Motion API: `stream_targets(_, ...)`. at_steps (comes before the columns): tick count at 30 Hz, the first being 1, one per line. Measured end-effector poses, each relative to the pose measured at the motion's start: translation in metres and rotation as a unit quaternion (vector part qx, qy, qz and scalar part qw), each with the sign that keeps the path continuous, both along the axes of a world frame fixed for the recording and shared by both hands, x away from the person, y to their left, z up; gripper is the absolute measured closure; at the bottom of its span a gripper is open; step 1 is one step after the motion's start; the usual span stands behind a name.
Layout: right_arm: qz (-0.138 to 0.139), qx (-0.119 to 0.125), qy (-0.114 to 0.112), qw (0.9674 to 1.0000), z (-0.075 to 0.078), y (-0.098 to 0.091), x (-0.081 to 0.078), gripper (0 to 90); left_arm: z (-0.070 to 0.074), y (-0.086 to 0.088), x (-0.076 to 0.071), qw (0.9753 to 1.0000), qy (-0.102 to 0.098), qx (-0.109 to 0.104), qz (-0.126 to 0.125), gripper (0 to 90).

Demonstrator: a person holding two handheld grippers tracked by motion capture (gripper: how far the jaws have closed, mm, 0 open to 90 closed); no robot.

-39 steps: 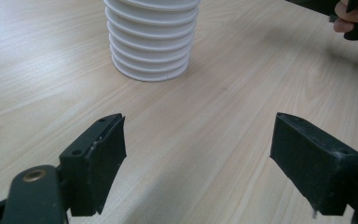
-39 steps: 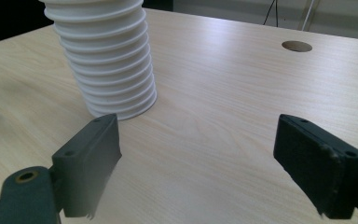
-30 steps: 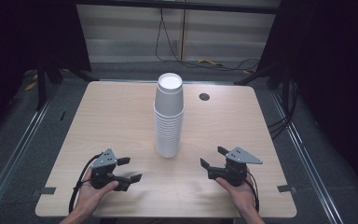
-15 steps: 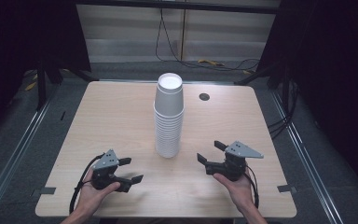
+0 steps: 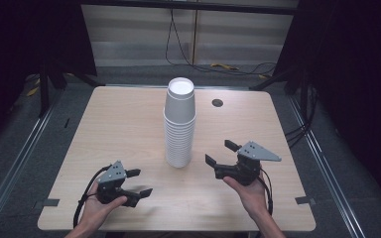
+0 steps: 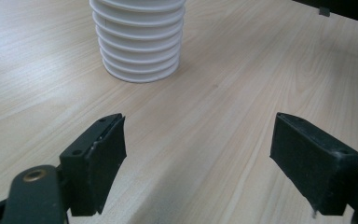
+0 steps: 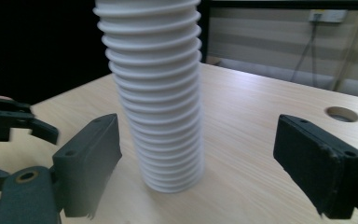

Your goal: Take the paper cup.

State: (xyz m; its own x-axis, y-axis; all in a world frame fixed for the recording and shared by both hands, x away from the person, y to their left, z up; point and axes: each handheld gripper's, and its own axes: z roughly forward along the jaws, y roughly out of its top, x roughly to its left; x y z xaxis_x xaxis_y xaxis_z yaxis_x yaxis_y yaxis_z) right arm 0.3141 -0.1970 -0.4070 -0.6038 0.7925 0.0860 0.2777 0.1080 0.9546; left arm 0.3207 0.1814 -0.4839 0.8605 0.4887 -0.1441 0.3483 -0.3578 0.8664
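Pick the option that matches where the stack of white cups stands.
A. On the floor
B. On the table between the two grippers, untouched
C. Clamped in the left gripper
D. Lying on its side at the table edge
B: the stack of white cups stands upright on the table, with the left gripper and the right gripper open on either side, neither touching it.

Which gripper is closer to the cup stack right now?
The right gripper: it is raised, jaws open and aimed at the cup stack. The left gripper sits lower, farther off.

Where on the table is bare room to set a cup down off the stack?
Bare wood lies left of the cup stack to the table edge, and right of it below the round hole. It is crowded in front, between left gripper and right gripper.
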Motion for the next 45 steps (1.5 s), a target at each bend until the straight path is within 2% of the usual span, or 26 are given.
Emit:
stream_targets(1, 0.0, 0.0, 0.0, 1.0, 0.0, 0.0, 0.0, 16.3, 0.0, 0.0, 0.0, 1.0, 0.0, 0.0, 0.0, 17.8)
stream_targets(2, 0.015, 0.002, 0.002, 0.9999, 0.004, 0.003, 0.002, 16.3, 0.0, 0.0, 0.001, 1.0, -0.001, 0.0, 0.0, 17.9)
stream_targets(8, 0.025, -0.005, -0.005, 0.9997, 0.013, 0.007, 0.007, 13.7, -0.002, -0.001, 0.001, 1.0, 0.006, -0.001, 0.004, 17.8)
stream_targets(11, 0.034, -0.006, -0.012, 0.9993, 0.019, 0.01, 0.009, 13.7, -0.002, -0.002, 0.001, 1.0, 0.005, -0.001, 0.001, 17.7)
stream_targets(12, 0.037, -0.015, -0.014, 0.9991, 0.023, 0.012, 0.011, 13.6, -0.002, -0.002, 0.001, 1.0, 0.005, 0.0, 0.001, 17.7)
stream_targets(16, 0.038, -0.015, -0.019, 0.999, 0.03, 0.011, 0.013, 13.7, -0.003, -0.003, 0.001, 0.9999, 0.009, 0.003, -0.005, 16.5)
stream_targets(17, 0.04, -0.014, -0.02, 0.9989, 0.037, 0.011, 0.016, 14.9, -0.004, -0.004, 0.002, 0.9999, 0.009, 0.007, -0.007, 16.5)
stream_targets(20, 0.049, -0.01, -0.024, 0.9985, 0.042, 0.013, 0.019, 18.7, -0.004, -0.005, 0.002, 0.9999, 0.01, 0.009, -0.009, 16.5)
stream_targets(25, 0.059, -0.009, -0.034, 0.9976, 0.052, 0.023, 0.024, 16.1, -0.004, -0.004, 0.001, 0.9999, 0.009, 0.004, -0.007, 16.5)
stream_targets(26, 0.07, -0.014, -0.036, 0.9968, 0.054, 0.028, 0.027, 16.3, -0.003, -0.004, 0.001, 0.9999, 0.008, 0.004, -0.006, 16.5)
stream_targets(32, 0.088, -0.01, -0.033, 0.9955, 0.059, 0.038, 0.034, 16.2, -0.004, -0.003, 0.002, 0.9999, 0.01, 0.004, -0.001, 16.5)
stream_targets(38, 0.088, -0.014, -0.034, 0.9954, 0.068, 0.042, 0.039, 13.4, -0.004, -0.003, 0.0, 1.0, 0.007, 0.003, -0.004, 16.5)
stream_targets(45, 0.092, -0.006, -0.043, 0.9948, 0.09, 0.042, 0.048, 14.0, -0.004, -0.003, 0.001, 0.9999, 0.006, 0.007, -0.005, 16.6)
